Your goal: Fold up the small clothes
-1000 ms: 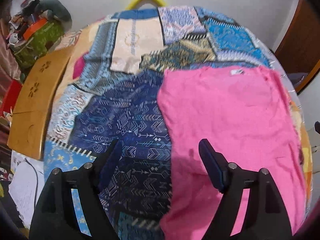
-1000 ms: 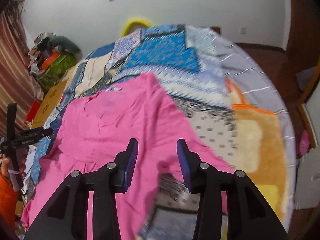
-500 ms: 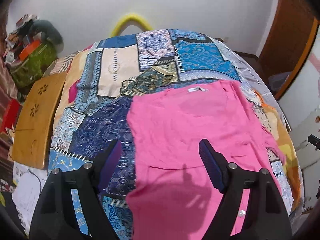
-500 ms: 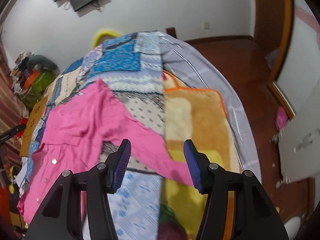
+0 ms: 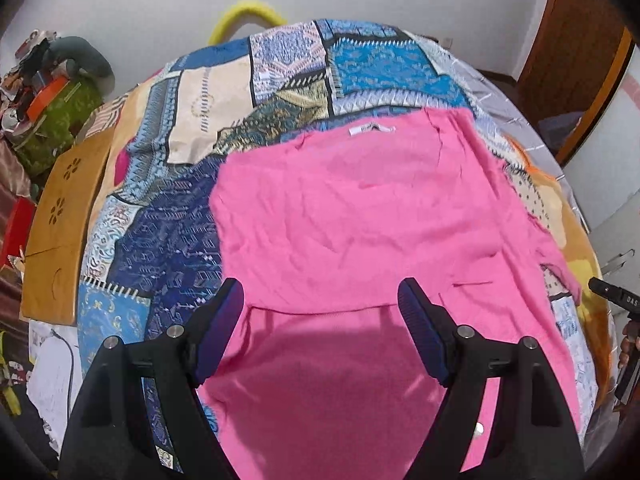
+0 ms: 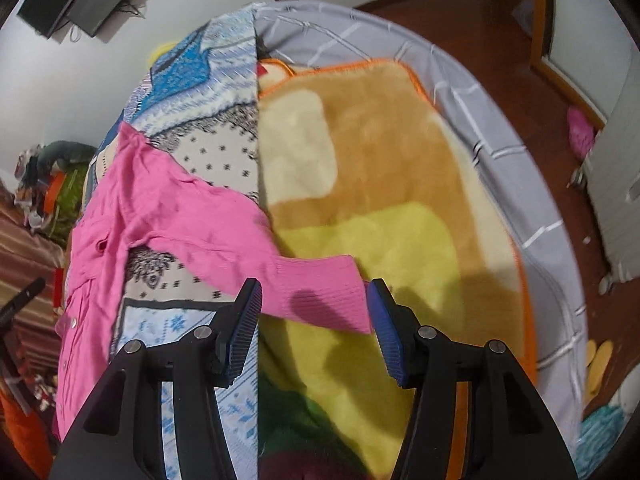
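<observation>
Pink cardigan (image 5: 360,216): lies spread flat, back side up, on the patchwork bedspread (image 5: 192,128) covering the bed. Neck label faces the far wall. One fold line crosses the lower body, so the hem portion looks to be turned over already. Buttons show along the near left edge in the right wrist view.

Sleeve (image 6: 224,224): extends sideways off the body, across the bedspread and onto the fleece blanket (image 6: 380,168). The ribbed cuff (image 6: 324,296) lies flat at its outer end. Judged laid out this way so it can be taken by the cuff and folded inward over the body.

Right gripper (image 6: 314,320): jaws parted and empty, standing to either side of the cuff without pressing it; the fabric lies slack. Position suggests a grasp on the cuff is being prepared.

Left gripper (image 5: 320,328): jaws released wide, holding nothing, poised above the lower body of the garment near the fold line. Likely there to steady or take the hem.

Surroundings: wooden board (image 5: 60,232) beside the bed on the left; grey striped sheet (image 6: 480,100) beneath the blanket.
</observation>
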Demonstrator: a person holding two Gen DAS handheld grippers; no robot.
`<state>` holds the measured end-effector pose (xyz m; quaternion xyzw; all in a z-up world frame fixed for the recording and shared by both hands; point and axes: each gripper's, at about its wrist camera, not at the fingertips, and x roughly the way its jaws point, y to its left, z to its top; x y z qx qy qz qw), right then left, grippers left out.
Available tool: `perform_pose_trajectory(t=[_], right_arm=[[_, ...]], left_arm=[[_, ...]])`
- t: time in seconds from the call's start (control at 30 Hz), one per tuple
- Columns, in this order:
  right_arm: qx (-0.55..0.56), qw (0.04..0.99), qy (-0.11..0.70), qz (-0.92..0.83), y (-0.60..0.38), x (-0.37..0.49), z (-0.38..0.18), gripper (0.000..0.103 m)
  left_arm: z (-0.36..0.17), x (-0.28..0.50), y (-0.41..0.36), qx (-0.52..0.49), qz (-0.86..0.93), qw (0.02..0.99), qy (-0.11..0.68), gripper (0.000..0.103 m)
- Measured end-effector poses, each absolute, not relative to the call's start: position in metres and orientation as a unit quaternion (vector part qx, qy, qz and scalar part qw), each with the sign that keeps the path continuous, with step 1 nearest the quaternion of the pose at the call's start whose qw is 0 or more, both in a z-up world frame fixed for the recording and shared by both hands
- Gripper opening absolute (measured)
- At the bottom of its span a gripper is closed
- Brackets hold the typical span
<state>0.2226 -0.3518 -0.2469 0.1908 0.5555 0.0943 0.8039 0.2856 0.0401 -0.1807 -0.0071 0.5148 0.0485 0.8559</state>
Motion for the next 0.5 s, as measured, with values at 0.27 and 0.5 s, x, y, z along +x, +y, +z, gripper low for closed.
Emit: perform_pose_trajectory(t=[0.27, 0.5], right_arm=[[0.196, 0.788, 0.575, 0.1, -0.347, 0.23, -0.276, 0.05], [0.147, 0.812, 0.555, 0.109, -0.342, 0.224, -0.263, 0.007]], left_arm=[[-0.203, 0.289, 0.031, 0.018, 0.049, 0.843, 0.536, 0.079], [-0.207, 0.291, 0.022, 0.024, 0.041, 0.841, 0.538, 0.079]])
